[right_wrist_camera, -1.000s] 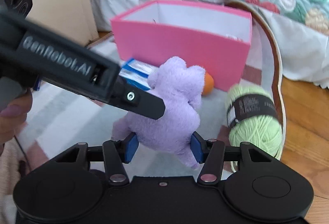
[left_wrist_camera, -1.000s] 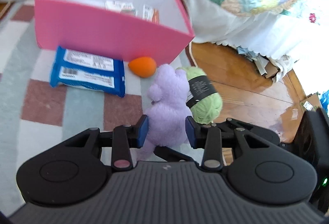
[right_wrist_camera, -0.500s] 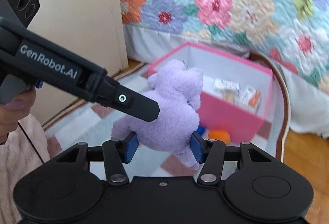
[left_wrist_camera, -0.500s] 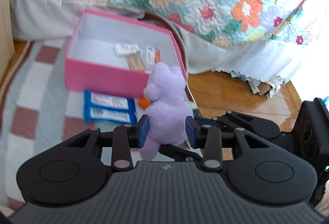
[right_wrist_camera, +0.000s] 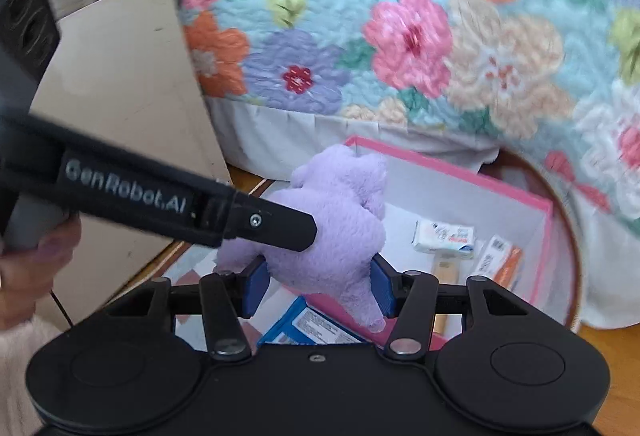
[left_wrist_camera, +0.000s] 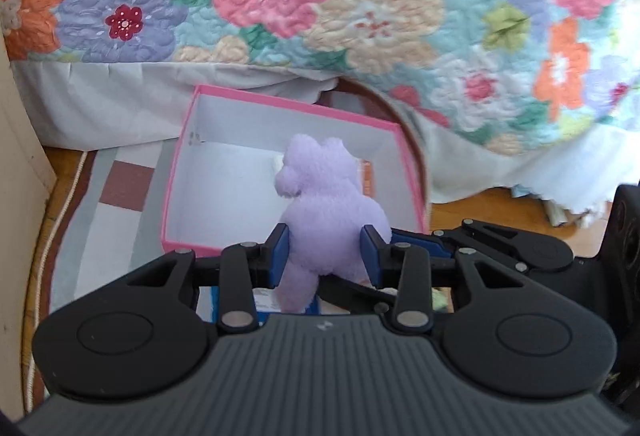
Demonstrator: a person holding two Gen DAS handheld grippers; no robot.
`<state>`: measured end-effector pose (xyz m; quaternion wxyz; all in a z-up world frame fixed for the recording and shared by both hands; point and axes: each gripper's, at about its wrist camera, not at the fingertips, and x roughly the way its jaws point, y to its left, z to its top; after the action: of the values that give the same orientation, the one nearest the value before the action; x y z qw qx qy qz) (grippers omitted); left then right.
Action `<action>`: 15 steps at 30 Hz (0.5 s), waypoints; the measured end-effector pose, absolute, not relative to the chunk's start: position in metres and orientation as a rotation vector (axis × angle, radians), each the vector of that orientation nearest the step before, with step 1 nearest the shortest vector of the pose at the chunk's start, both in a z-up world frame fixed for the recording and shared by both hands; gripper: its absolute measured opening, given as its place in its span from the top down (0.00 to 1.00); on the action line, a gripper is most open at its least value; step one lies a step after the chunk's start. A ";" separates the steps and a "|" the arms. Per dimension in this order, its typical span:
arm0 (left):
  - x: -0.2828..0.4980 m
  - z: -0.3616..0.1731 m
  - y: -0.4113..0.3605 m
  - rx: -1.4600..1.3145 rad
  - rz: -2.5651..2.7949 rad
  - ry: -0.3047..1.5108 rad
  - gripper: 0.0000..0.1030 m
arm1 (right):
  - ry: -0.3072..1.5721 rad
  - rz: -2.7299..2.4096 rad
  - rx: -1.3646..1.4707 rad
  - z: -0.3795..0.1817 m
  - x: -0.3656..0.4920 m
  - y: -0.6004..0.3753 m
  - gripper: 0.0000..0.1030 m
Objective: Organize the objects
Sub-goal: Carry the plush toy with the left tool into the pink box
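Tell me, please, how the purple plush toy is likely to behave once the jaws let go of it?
The purple plush toy looks soft and light; its fur bulges around both grippers' jaws, so it probably squashes rather than slips. Released above the pink box, it would likely flop quietly, not roll or break.

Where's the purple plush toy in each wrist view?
Left wrist: purple plush toy centre frame, between the left tool's blue pads, in front of the pink box.
Right wrist: lower centre, between the right tool's pads, left tool pressing its side.
Shared landmark: the pink box.
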<state>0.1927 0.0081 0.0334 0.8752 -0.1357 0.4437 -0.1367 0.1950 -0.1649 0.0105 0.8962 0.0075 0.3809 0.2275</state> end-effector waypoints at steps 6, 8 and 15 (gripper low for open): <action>0.246 0.002 -0.001 -0.347 -0.249 0.988 0.64 | 0.860 0.456 0.056 -0.019 0.243 -0.182 0.43; 0.261 -0.013 -0.002 -0.375 -0.245 1.014 0.64 | 0.888 0.452 0.068 -0.031 0.256 -0.187 0.43; 0.289 -0.065 0.002 -0.445 -0.165 1.105 0.64 | 1.033 0.447 0.149 -0.078 0.290 -0.187 0.43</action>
<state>0.2887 0.0016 -0.0652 0.8245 -0.2095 0.5198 -0.0776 0.2900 -0.1870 -0.0779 0.8432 0.0708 0.4892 0.2116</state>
